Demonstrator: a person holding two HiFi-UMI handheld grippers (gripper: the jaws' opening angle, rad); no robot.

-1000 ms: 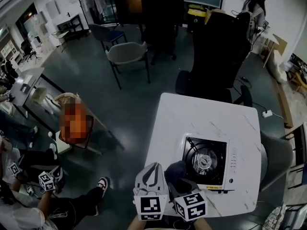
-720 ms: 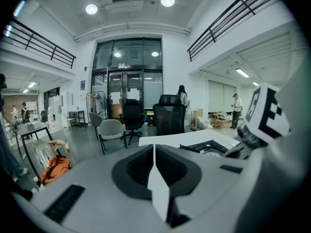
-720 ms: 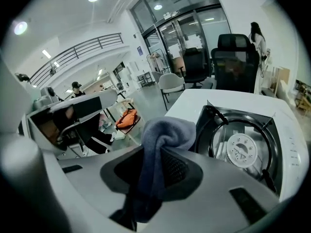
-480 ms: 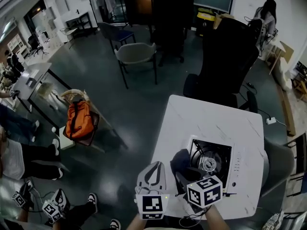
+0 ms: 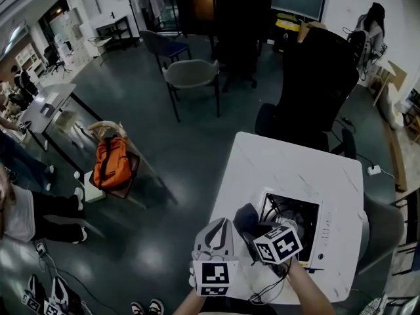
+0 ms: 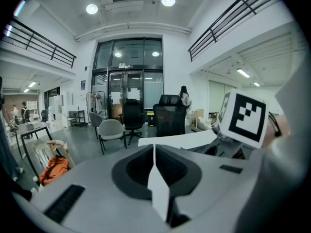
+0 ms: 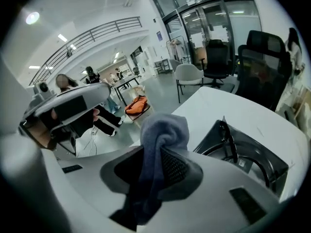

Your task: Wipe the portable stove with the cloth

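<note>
The right gripper (image 7: 156, 165) is clamped on the dark blue cloth (image 7: 163, 130), held just at the near left edge of the stove (image 5: 298, 223), low and right on the white table (image 5: 295, 163). The left gripper (image 6: 154, 171) sits beside it, jaws pressed together, empty.
</note>
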